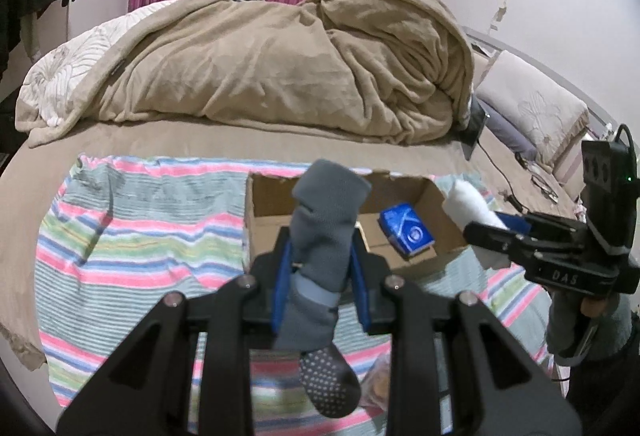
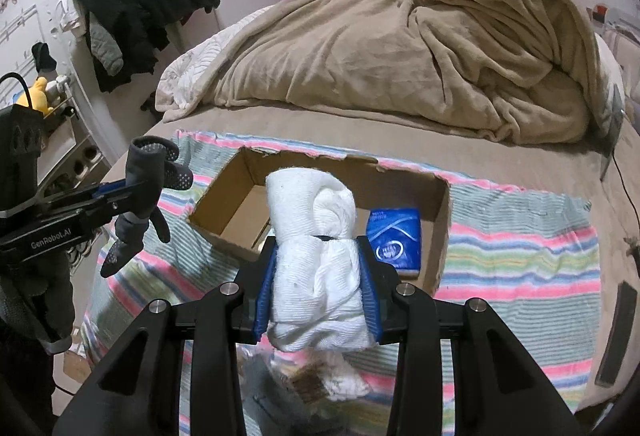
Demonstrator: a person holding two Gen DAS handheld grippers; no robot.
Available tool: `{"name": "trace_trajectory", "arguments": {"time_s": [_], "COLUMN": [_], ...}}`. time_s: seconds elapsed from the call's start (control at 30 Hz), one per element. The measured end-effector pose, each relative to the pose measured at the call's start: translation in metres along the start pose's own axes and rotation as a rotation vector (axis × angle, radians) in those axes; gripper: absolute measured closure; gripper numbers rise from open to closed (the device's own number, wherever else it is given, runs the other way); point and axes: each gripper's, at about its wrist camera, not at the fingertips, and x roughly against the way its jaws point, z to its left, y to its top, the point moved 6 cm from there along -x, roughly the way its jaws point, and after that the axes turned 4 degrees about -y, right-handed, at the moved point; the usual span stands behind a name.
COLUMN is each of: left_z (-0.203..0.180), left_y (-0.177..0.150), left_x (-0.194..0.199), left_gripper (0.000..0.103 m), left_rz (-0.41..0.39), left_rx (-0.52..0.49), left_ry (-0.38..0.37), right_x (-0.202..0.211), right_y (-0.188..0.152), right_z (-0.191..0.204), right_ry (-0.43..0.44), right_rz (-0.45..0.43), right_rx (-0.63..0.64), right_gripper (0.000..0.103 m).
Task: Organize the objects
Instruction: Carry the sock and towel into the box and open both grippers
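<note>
Left wrist view: left gripper [image 1: 320,268] has its jaws closed on a folded grey sock [image 1: 320,236], held in the air near the front wall of the open cardboard box [image 1: 440,192]. The box sits on a striped towel [image 1: 140,236] on the bed, with a blue packet [image 1: 406,234] inside at its right. The right gripper [image 1: 494,232] shows at right, clamped on a rolled white cloth [image 1: 470,210] beside the box's right corner. Right wrist view: right gripper [image 2: 318,288] jaws pinch the white cloth [image 2: 316,256] tight at its middle, above the near edge of the box [image 2: 442,236]; the blue packet [image 2: 394,238] lies in the right part of the box. The left gripper [image 2: 140,202] holds the sock [image 2: 146,192] left of the box. Judged step: both items carried, not yet placed. Next move calls for reaching over the near wall, lowering into the bare left floor, then opening. Hidden: the box's near-centre floor is behind the held items; blurred clutter under each gripper cannot be identified.
</note>
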Motion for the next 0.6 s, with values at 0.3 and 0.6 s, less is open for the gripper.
{"name": "trace_trajectory", "arguments": {"time_s": [0.3, 0.6], "left_z": [0.003, 0.009], "left_y": [0.01, 0.014], "left_x": [-0.025, -0.058], "left_gripper": [0.075, 0.075], "left_rz": [0.011, 0.038], "left_rx": [0.0, -0.025], "left_ry": [0.002, 0.041], "right_x": [-0.021, -0.052], "right_y": [0.013, 0.016], "right_z": [-0.008, -0.013], "right_ry": [0.012, 0.036], "right_rz": [0.001, 0.029], "right_rx": [-0.005, -0.019], "right_gripper": [0.064, 0.064]}}
